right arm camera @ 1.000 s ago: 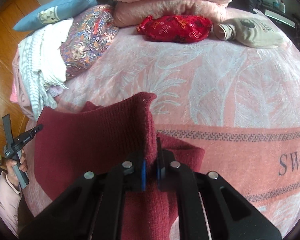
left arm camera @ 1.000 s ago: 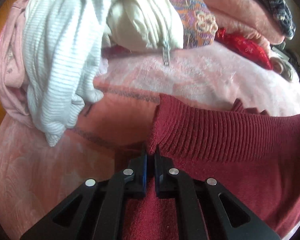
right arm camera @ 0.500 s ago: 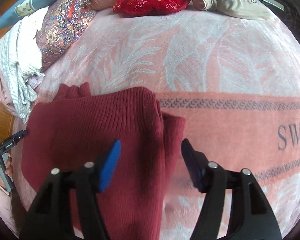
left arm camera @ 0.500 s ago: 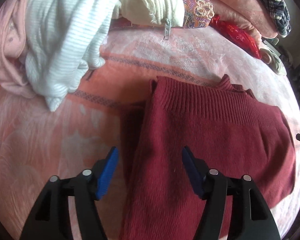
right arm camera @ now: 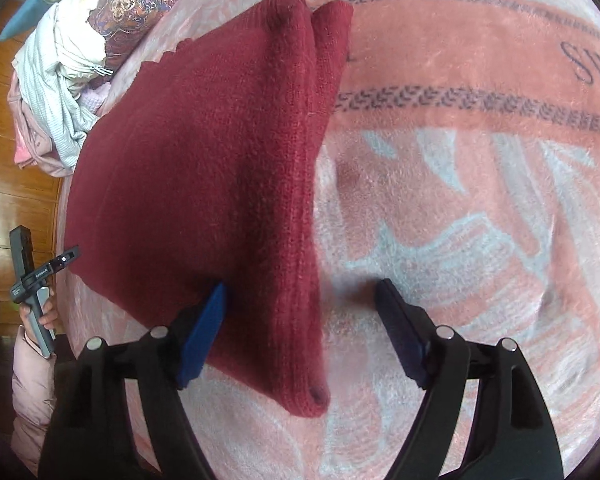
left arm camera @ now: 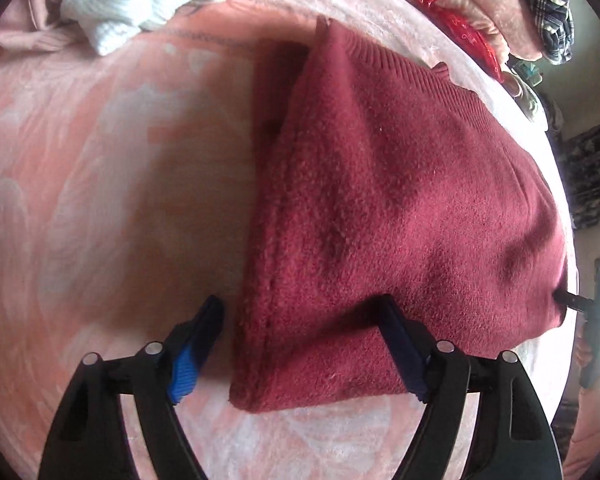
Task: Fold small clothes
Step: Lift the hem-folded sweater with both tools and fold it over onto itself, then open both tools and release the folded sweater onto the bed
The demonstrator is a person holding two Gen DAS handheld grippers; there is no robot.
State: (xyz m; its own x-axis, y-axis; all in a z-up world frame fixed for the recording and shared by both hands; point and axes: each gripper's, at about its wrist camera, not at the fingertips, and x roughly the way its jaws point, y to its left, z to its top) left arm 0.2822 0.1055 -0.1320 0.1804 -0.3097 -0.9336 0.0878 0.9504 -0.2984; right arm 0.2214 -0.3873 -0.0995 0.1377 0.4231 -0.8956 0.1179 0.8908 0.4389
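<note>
Left gripper (left arm camera: pixel 300 344) points steeply down over the near left corner of the sweater (left arm camera: pixel 380 200); jaws wide apart, having just been opening, pads (left arm camera: pixel 192 356) clear of the knit, nothing clamped though the sweater's folded edge lies between them. Right gripper (right arm camera: pixel 300 324) likewise spread, jaws just opened, its left pad (right arm camera: pixel 204 332) over the cloth and its right pad over bare blanket (right arm camera: pixel 460 200); the sweater's right edge (right arm camera: pixel 300 240) runs between the 2 pads, released. Sweater is dark red, folded into a flat packet on the pink blanket, ribbed hem at the far end, a second layer peeking out along 1 long side. In the right view the left gripper (right arm camera: pixel 36 272) shows at the bed's near left edge, held by a hand (right arm camera: pixel 46 314) with a pale pink sleeve (right arm camera: pixel 32 392) below. Farther out: a heap of white and striped clothes (right arm camera: pixel 64 76) at the bed's far left, a patterned cushion (right arm camera: pixel 136 0) beside it, a blue pillow (right arm camera: pixel 44 0) behind. In the left view a red pouch (left arm camera: pixel 468 36) and a plaid cloth (left arm camera: pixel 552 12) lie at the far right. Dark lettering (right arm camera: pixel 588 64) on the blanket, only partly legible.
</note>
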